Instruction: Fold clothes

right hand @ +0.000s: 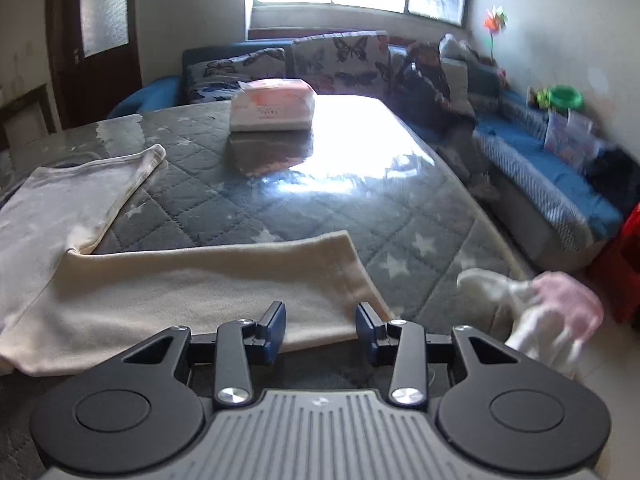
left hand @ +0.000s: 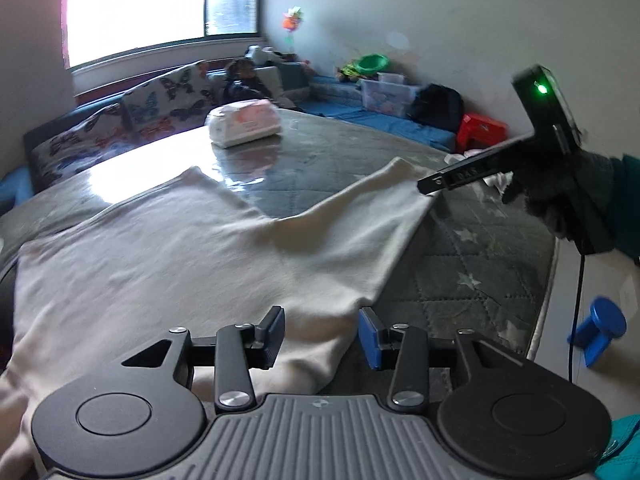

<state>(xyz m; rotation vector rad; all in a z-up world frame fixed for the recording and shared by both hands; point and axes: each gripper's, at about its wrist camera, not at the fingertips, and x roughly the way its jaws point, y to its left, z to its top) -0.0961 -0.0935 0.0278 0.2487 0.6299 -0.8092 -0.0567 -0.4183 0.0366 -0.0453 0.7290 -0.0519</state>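
Cream pants [left hand: 168,256] lie flat on the table [left hand: 460,264], right in front of both our tools. We think they are pants because two legs spread apart at the far end, but the picture is a bit blurry.

Closest to us in the left wrist view is our left tool [left hand: 322,336]. Its two pads stand partly apart, and nothing is pinched between them. The near edge of the cloth lies just under and past the gap. We cannot see any cloth lifted, so we think the tool is free of it.

Our right tool [right hand: 321,330] looks the same in its own view: pads partly apart, nothing held, with the near leg's edge right below the gap. In the left view the right tool pokes in from the side, its tip close over the corner of the far leg.

We think the pants are laid out smooth like this so that the next fold comes out neat. Both tools sit low at the cloth's edges, good spots to pinch again.

Just to the right of the right tool, off the table's edge, hangs a small pile of white and pink clothes [right hand: 540,312], likely waiting its turn.

Farther out, past the pants, a soft white and pink pack [right hand: 274,106] sits in the middle of the table, well apart from the cloth. Beyond that is a sofa with butterfly cushions [right hand: 336,60].
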